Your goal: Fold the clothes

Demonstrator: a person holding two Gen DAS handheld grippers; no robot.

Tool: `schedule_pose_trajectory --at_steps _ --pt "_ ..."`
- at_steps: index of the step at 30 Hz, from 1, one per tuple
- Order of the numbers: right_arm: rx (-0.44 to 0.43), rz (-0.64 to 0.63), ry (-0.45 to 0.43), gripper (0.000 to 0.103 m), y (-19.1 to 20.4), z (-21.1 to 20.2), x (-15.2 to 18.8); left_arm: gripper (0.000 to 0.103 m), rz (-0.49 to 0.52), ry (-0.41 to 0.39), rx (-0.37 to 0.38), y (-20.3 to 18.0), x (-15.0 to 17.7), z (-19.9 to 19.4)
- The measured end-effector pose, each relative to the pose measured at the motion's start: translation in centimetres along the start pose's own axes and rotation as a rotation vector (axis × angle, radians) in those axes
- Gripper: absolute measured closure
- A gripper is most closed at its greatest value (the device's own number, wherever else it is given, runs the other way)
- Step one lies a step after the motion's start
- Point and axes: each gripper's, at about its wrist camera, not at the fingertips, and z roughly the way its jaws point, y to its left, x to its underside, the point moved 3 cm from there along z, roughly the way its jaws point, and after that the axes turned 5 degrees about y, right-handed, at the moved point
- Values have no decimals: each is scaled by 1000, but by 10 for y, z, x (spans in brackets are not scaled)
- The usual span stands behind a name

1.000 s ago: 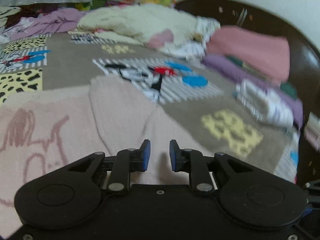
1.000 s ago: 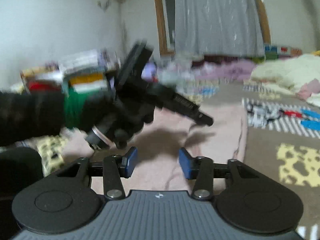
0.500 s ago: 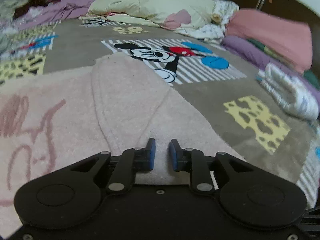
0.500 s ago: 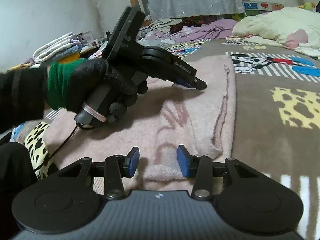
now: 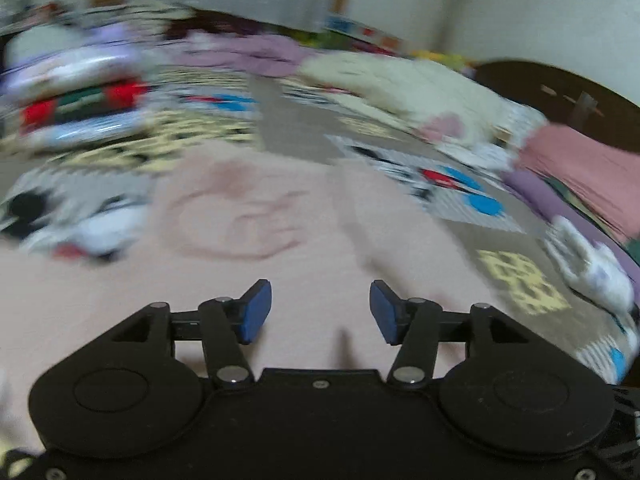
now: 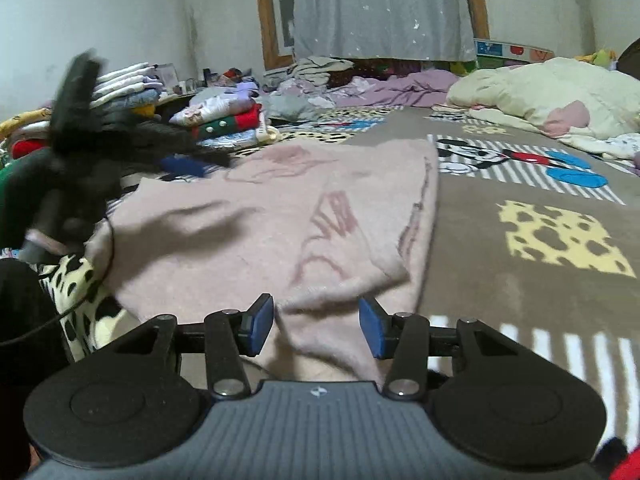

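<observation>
Pink fuzzy sweater [image 6: 304, 216] | flat on patterned blanket [image 6: 520, 208]

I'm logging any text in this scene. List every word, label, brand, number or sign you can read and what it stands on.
No text can be read.
Pink garment: dark pink marks, possibly lettering or a drawing, foreshortened and illegible.
Right gripper body: a small pale logo, no letters.
Colourful boxes by the wall: printing too small to read.
Cartoon blanket: pictures only.
Left wrist view: too blurred.
</observation>
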Motion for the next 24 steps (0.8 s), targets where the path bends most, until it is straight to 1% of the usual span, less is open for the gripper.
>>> schedule_pose_trajectory --at_steps 3,7,10,12,14,18,20,22,23,24 --pt "4 39 -2 51 -3 0 0 47 -147 -45 -59 42 20 -27" --pt "-13 103 -21 50 -5 0 -2 46 -291 -35 -142 91 40 -47" --pt "-16 131 -40 49 -3 -1 -4 46 -363 -57 -143 107 42 -58" --pt "-17 133 -43 49 0 -1 -5 46 -396 -58 -138 114 45 -62" --pt "-19 131 -42 49 3 0 -5 47 -429 -47 -152 121 50 -63" --pt "-18 123 -35 48 5 1 -4 48 -498 -51 -119 122 59 -69" --pt "-17 124 -30 48 3 1 -4 50 -504 -49 -96 119 63 -68" --pt "-16 134 -29 47 0 1 -3 61 -517 -48 -76 118 66 -66" --pt "-17 138 -30 47 -1 1 -3 74 -541 -52 -67 120 65 -63" --pt "-17 142 -31 47 -2 1 -3 84 -570 -56 -44 124 67 -61"
